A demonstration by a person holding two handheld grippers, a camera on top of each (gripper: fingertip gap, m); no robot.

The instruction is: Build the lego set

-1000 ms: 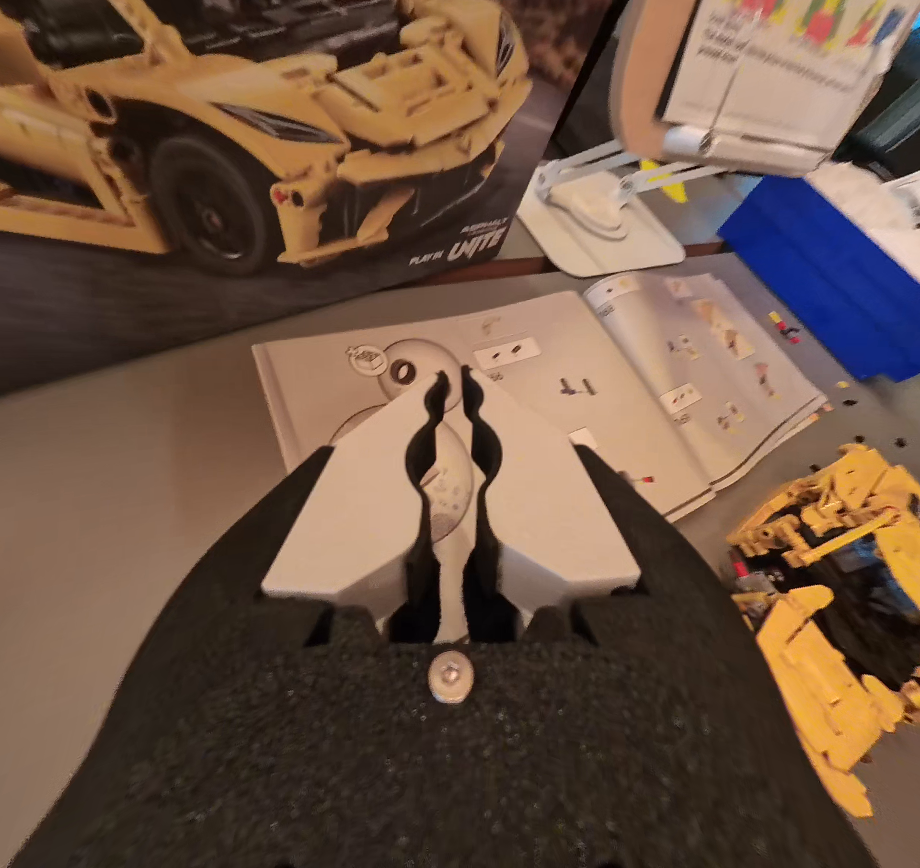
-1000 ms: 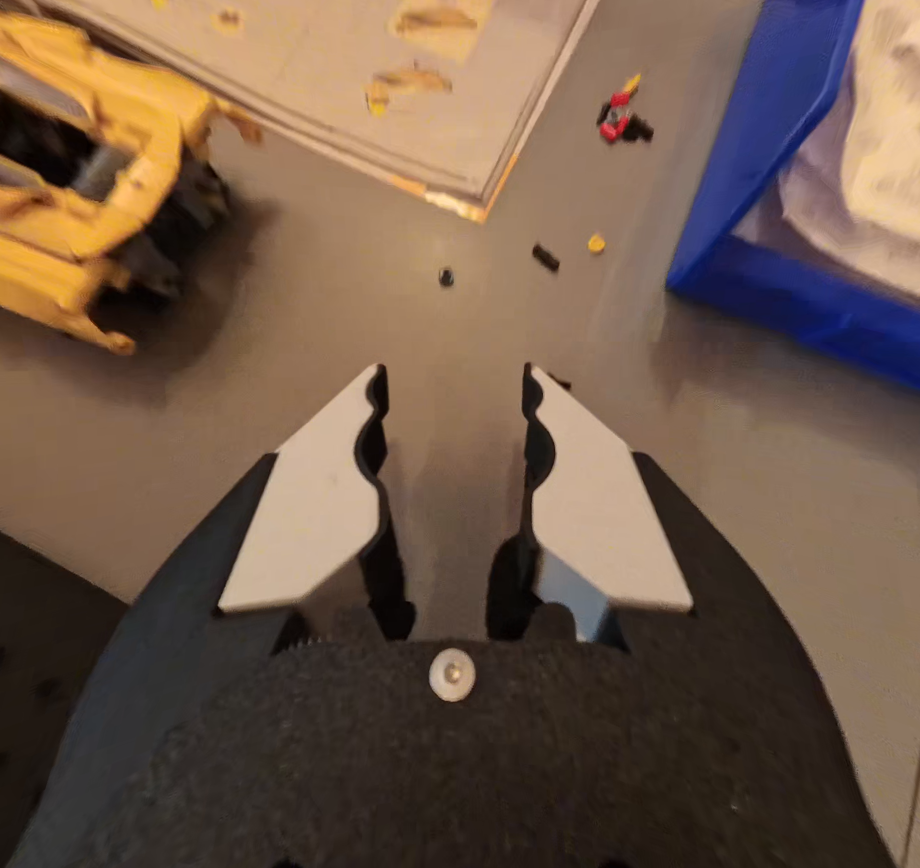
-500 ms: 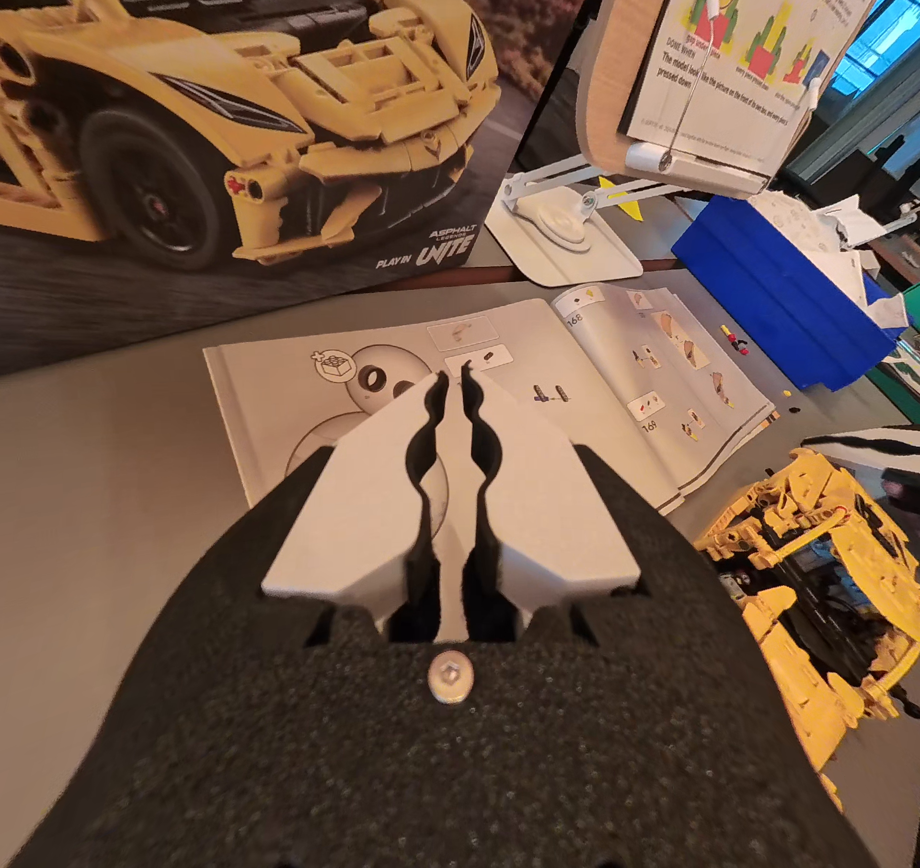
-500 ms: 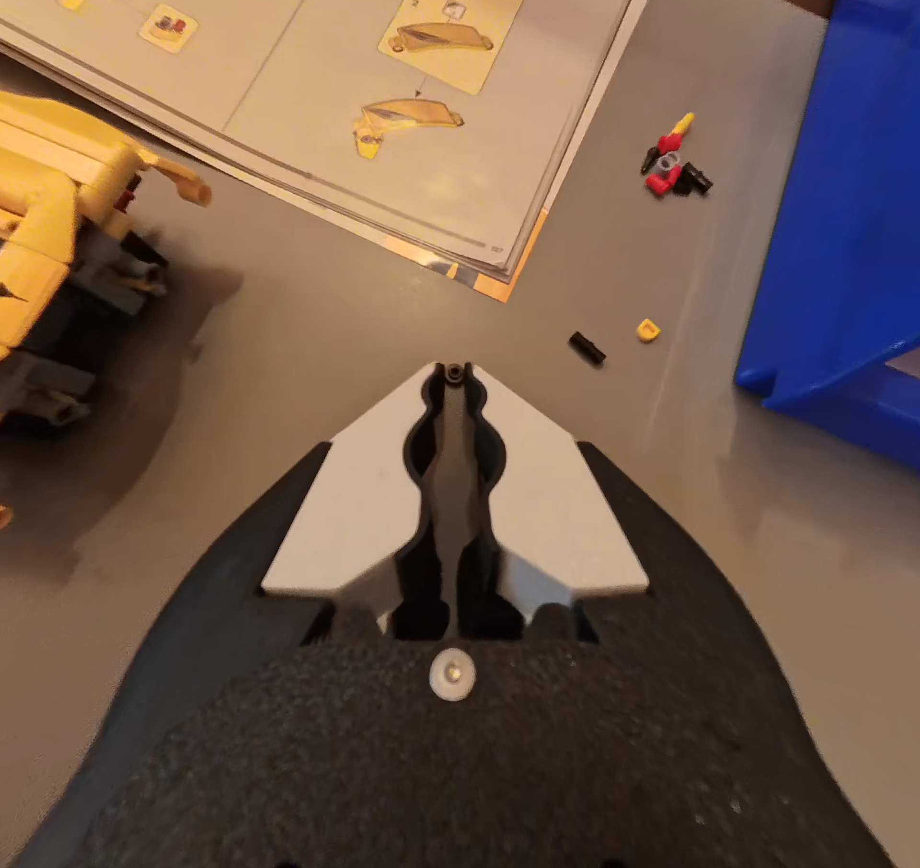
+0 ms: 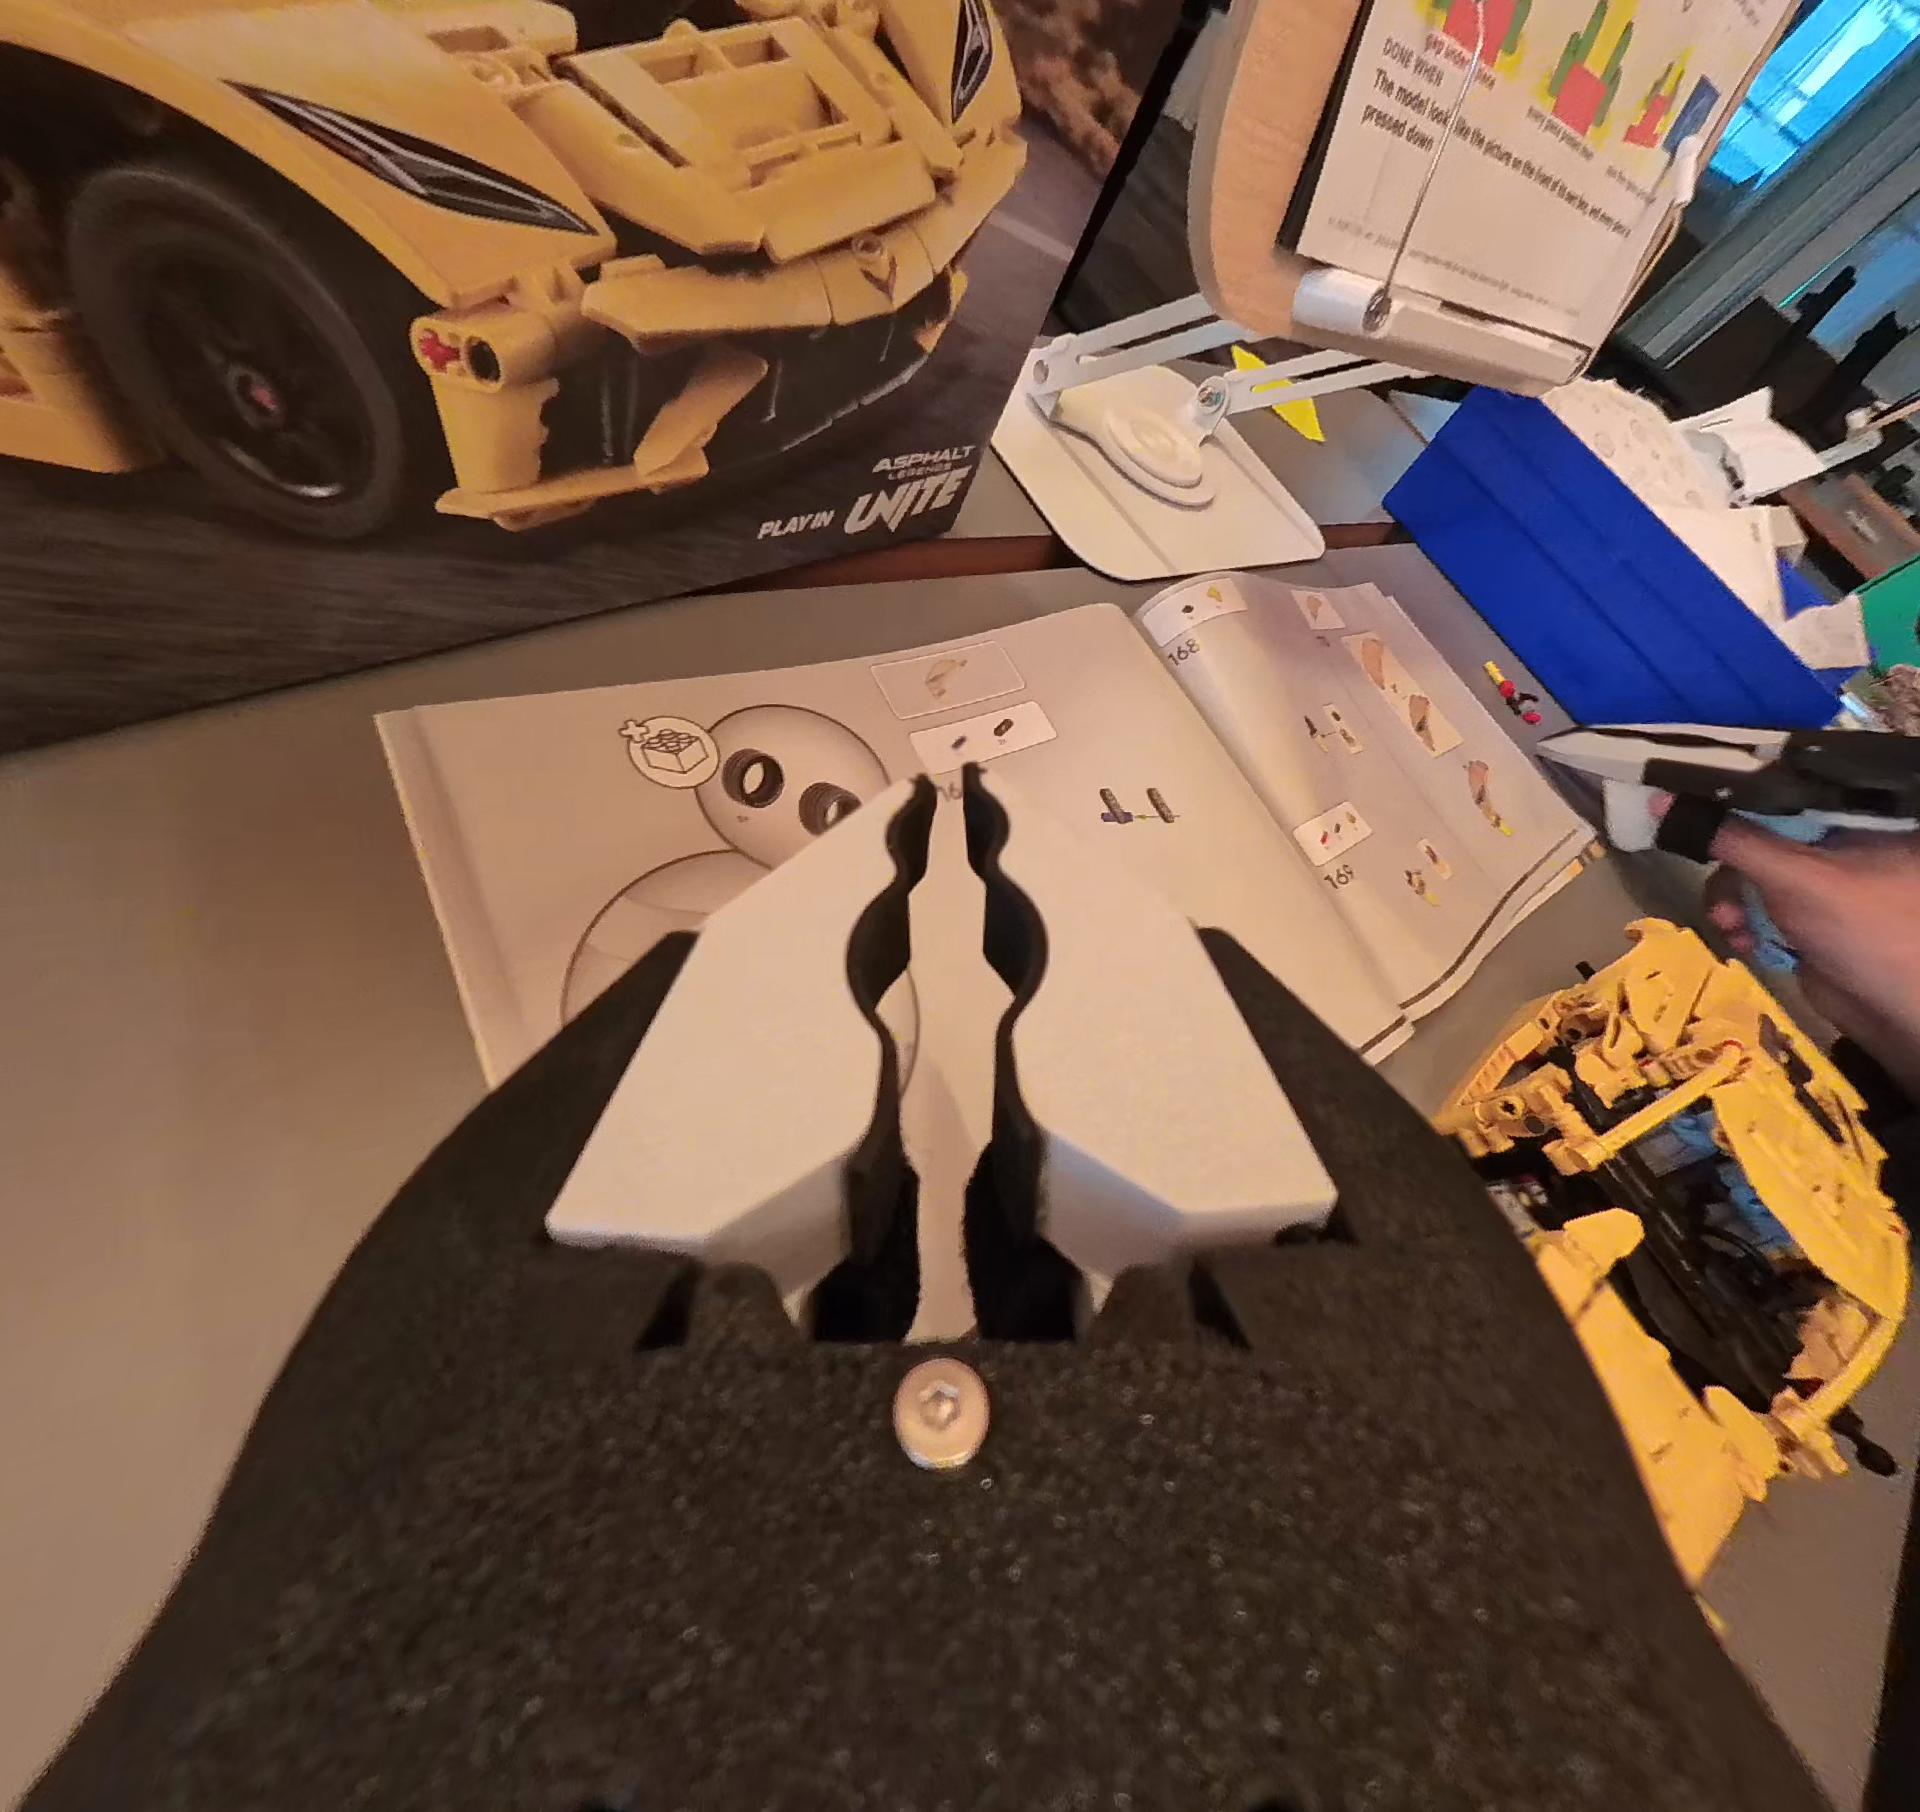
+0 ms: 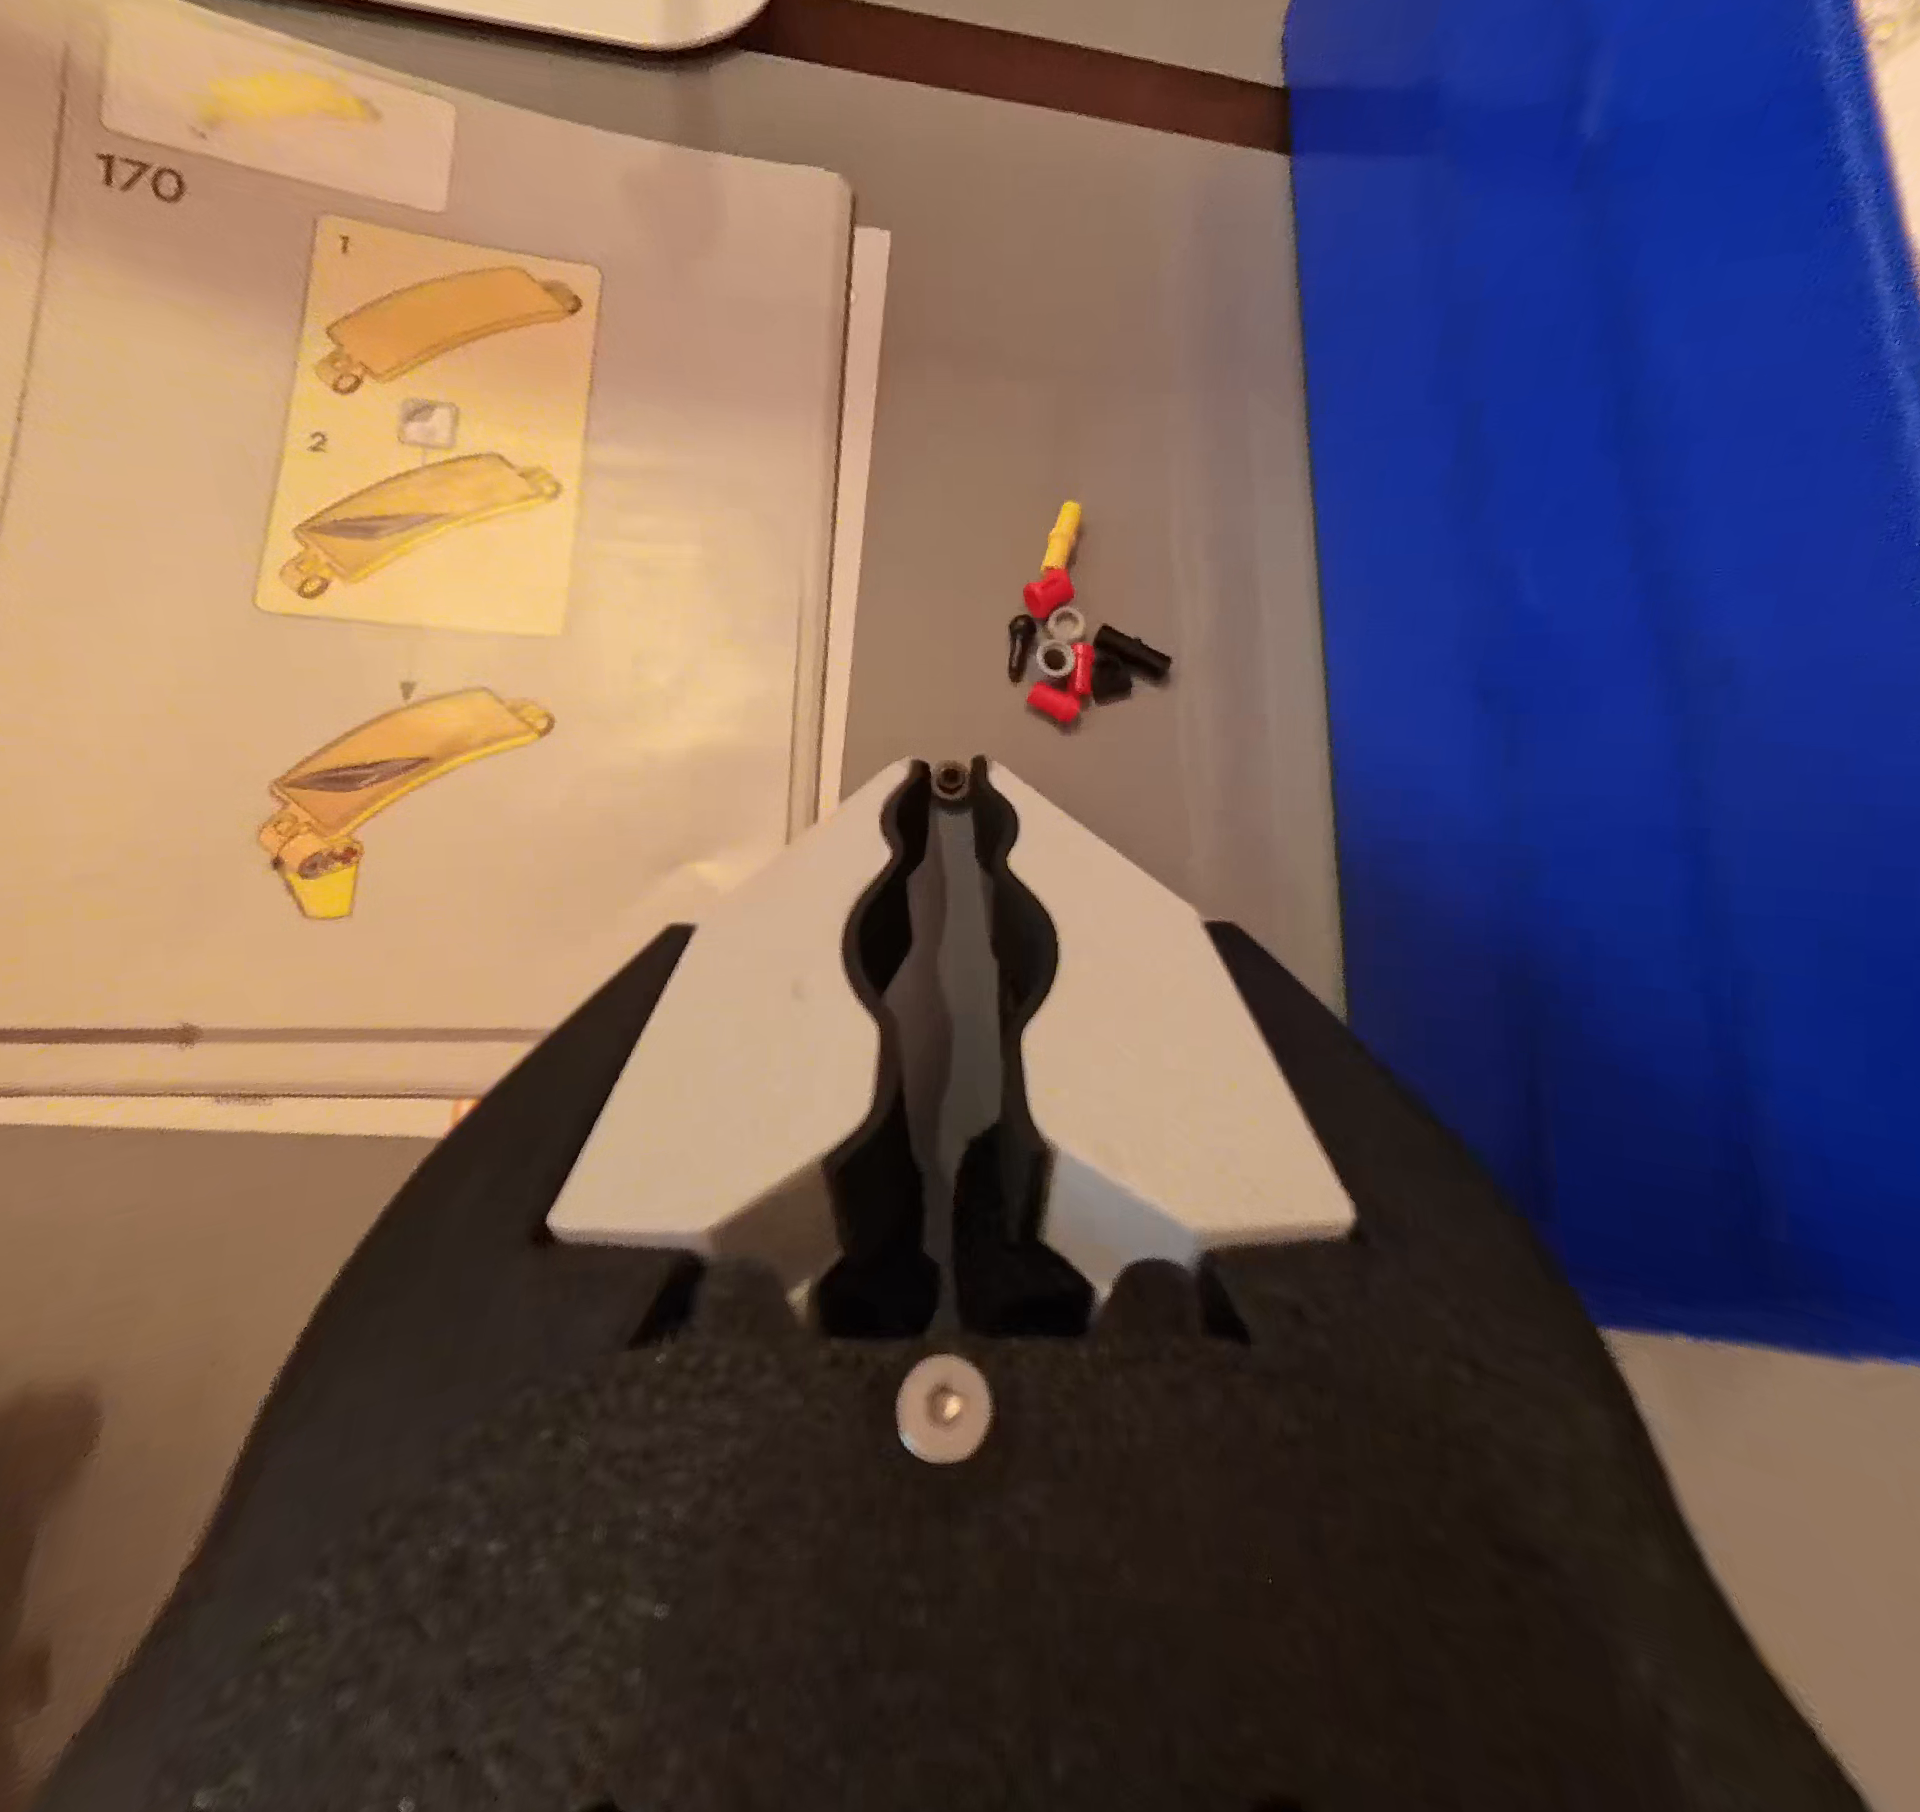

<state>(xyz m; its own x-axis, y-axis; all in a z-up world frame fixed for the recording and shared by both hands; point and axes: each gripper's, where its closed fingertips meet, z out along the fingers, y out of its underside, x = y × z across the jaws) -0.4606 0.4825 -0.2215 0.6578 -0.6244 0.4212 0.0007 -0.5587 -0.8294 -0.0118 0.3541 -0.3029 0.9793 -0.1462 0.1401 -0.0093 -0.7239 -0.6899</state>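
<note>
Right claw (image 6: 948,775) pinches small black pin (image 6: 948,778) — at its tips.

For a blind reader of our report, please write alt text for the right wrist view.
The right tongs, shut on a small dark piece, hover over a grey table. Ahead lies a small pile of red, black, grey and yellow pieces, between an open instruction booklet and a blue bin.

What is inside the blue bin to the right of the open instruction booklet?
In the left wrist view, crumpled white paper or plastic bags stick up above the blue bin. Its wall hides everything lower. The right wrist view shows only the bin's outer wall.
</note>
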